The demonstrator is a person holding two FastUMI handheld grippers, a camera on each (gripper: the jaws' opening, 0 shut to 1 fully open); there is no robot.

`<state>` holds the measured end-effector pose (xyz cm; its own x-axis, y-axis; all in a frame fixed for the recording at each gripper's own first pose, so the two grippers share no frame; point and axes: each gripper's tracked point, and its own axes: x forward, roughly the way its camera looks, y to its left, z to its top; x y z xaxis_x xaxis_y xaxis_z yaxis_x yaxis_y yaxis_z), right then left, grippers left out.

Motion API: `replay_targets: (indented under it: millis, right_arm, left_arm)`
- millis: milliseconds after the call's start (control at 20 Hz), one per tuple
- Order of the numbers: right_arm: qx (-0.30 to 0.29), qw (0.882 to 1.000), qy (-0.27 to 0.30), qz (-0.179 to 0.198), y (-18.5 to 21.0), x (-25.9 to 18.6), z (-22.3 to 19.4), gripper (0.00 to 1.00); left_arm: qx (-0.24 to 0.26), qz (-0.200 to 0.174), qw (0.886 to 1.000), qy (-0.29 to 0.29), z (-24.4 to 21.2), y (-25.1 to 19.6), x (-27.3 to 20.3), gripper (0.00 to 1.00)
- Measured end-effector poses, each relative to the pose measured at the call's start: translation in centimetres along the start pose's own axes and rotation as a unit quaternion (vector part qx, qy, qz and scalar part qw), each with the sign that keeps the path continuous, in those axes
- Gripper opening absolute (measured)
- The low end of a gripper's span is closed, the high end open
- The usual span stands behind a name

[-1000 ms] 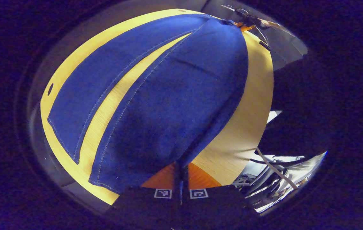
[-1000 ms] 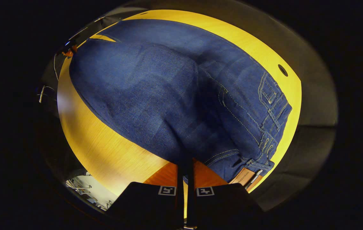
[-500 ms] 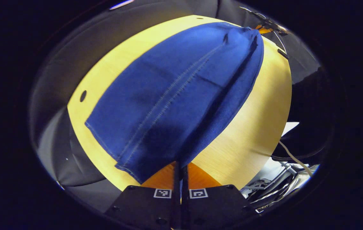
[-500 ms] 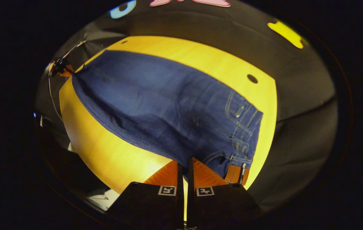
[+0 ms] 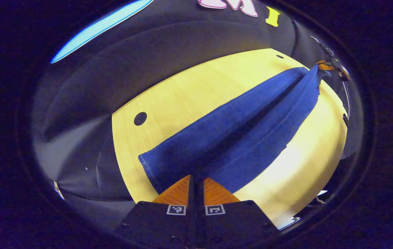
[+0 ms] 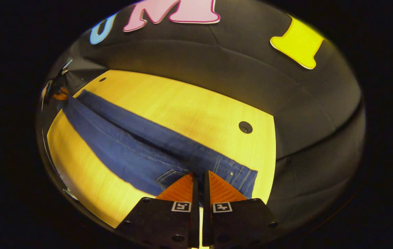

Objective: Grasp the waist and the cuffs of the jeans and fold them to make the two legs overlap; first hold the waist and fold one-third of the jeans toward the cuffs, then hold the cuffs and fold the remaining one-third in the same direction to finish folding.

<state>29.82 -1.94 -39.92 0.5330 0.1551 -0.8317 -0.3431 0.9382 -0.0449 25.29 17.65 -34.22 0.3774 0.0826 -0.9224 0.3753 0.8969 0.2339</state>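
The left hand-held gripper (image 5: 196, 180) is clamped on the cuffs (image 5: 168, 166) of the jeans (image 5: 238, 128). The right hand-held gripper (image 6: 199, 176) pinches the waist (image 6: 231, 173) over the bench (image 6: 189, 107)

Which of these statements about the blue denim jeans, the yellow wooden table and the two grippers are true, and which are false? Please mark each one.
1. The blue denim jeans lie stretched out along the yellow wooden table. True.
2. The left gripper stands wide open. False: its fingers are closed at the cuff end.
3. The right gripper is at the waist end, near the pocket stitching. True.
4. The jeans are already folded into thirds. False: they lie at full length.
5. The table has round holes. True.
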Motion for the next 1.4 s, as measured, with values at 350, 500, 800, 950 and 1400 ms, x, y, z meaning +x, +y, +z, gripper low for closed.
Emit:
replay_targets:
  millis: [350, 500, 800, 950, 1400]
  right_arm:
    - [0.074, 0.997, 0.025, -0.024, 0.8, 10.6, 0.3, 0.14]
    - [0.147, 0.989, 0.004, 0.016, 2.1, 10.9, 2.4, 0.36]
    - [0.248, 0.966, -0.072, 0.024, -1.0, 4.5, 6.8, 0.99]
    - [0.299, 0.949, -0.096, 0.008, -4.0, 1.7, 5.2, 0.99]
    - [0.514, 0.855, -0.072, 0.002, -6.1, 1.8, -7.3, 0.98]
  left_arm:
    - [-0.086, 0.005, 0.996, -0.016, 1.9, 1.4, 7.6, 0.11]
    - [-0.122, 0.028, 0.991, -0.055, 2.3, 2.3, 6.6, 0.6]
    - [-0.191, 0.015, 0.952, -0.24, 8.2, 1.8, -2.1, 0.99]
    - [-0.225, -0.007, 0.918, -0.328, 10.0, 1.2, -6.4, 0.96]
    - [-0.226, -0.055, 0.853, -0.467, 14.7, -3.9, -19.3, 0.96]
